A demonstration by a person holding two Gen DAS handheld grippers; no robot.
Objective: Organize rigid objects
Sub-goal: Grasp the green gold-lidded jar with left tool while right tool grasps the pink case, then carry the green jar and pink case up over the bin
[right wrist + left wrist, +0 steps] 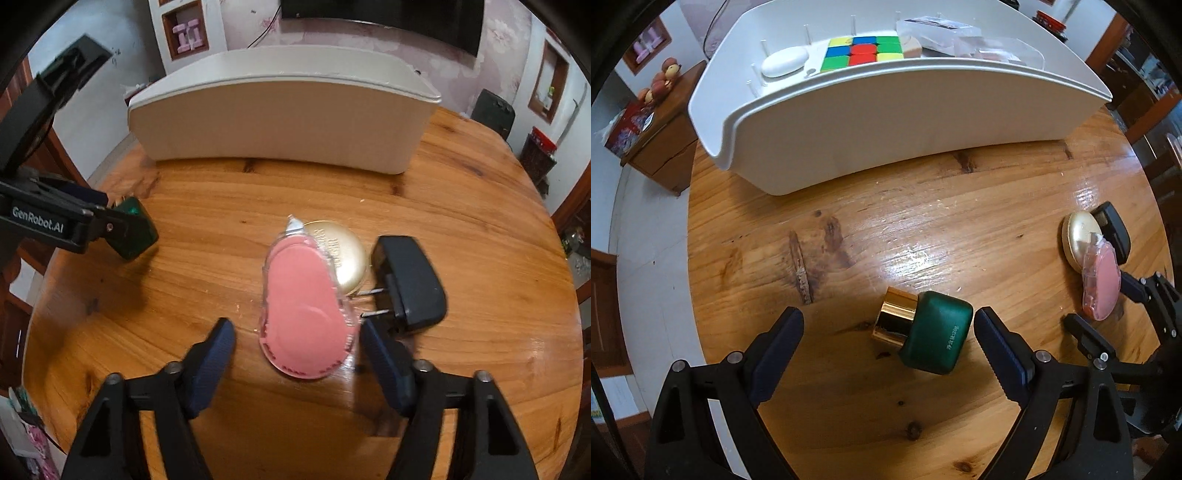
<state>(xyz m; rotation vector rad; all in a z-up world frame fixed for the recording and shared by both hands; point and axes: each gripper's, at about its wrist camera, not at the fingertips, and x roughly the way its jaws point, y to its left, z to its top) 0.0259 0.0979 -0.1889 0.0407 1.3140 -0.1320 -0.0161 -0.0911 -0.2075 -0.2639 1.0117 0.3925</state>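
Jar (pixel 929 332) lies between left gripper's (pixel 888 328) wide-open jaws — right gripper (pixel 297 341) straddles pink dispenser (pixel 306 314), unclamped.

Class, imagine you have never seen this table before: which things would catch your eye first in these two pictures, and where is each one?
Probably the green bottle with its gold cap, lying on its side on the wooden table between the open left gripper. Next, the pink tape dispenser between the open right gripper, leaning on a gold compact. Behind, the colourful puzzle cube sits in the white bin.
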